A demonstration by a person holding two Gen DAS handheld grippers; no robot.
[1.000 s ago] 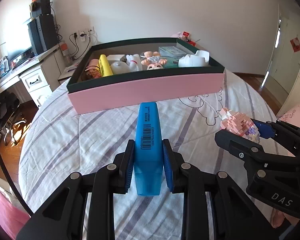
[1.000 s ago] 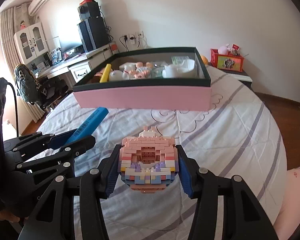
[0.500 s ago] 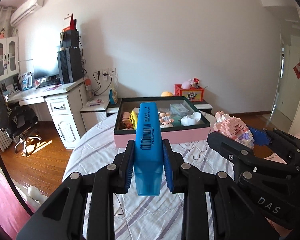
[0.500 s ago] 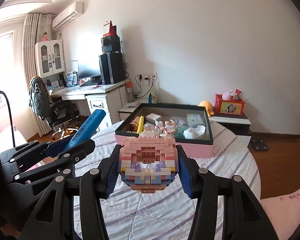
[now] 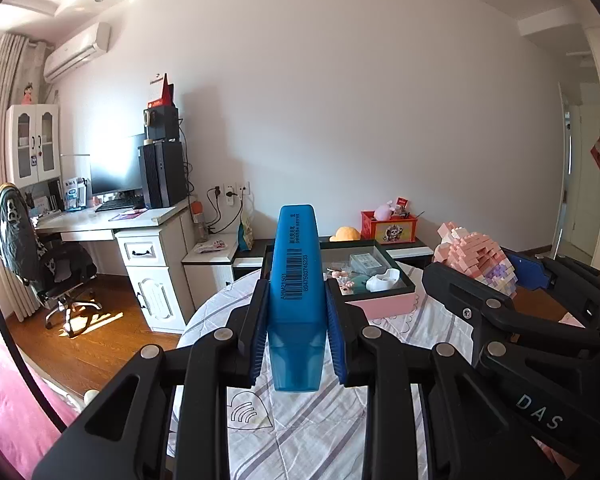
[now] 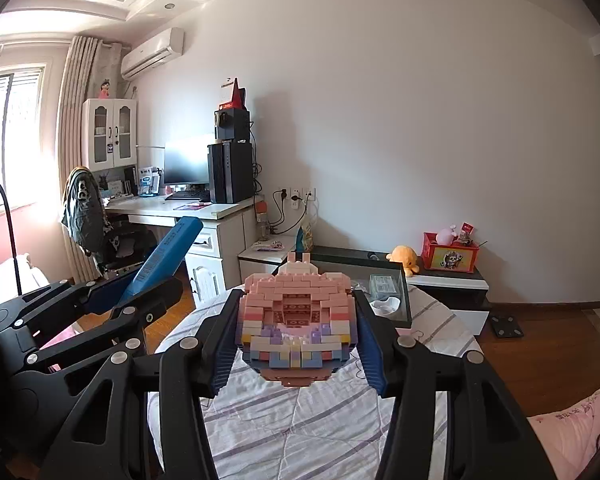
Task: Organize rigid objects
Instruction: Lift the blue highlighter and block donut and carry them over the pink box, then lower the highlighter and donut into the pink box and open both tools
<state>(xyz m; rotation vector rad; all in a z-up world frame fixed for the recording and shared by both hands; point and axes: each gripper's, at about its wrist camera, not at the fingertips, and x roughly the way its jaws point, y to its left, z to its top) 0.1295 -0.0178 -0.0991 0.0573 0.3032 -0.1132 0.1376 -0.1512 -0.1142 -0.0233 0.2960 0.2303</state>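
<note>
My left gripper [image 5: 297,320] is shut on a blue highlighter [image 5: 296,280] with a barcode, held high above the bed. My right gripper [image 6: 296,340] is shut on a pink brick-built figure [image 6: 296,324]; it also shows in the left wrist view [image 5: 476,256]. The left gripper and highlighter [image 6: 164,256] show at the left of the right wrist view. The pink box with a dark rim [image 5: 384,302] lies far ahead on the striped bedspread [image 5: 308,432], holding several small toys and a white tape dispenser [image 5: 384,280].
A white desk [image 5: 140,240] with monitor and computer tower stands at the left, with an office chair [image 5: 40,264]. A low cabinet [image 6: 452,284] behind the box carries a red box and an orange plush. Wooden floor surrounds the bed.
Both grippers have risen and pulled back from the box with their objects still held. The box now looks small and far, and the whole room is in view.
</note>
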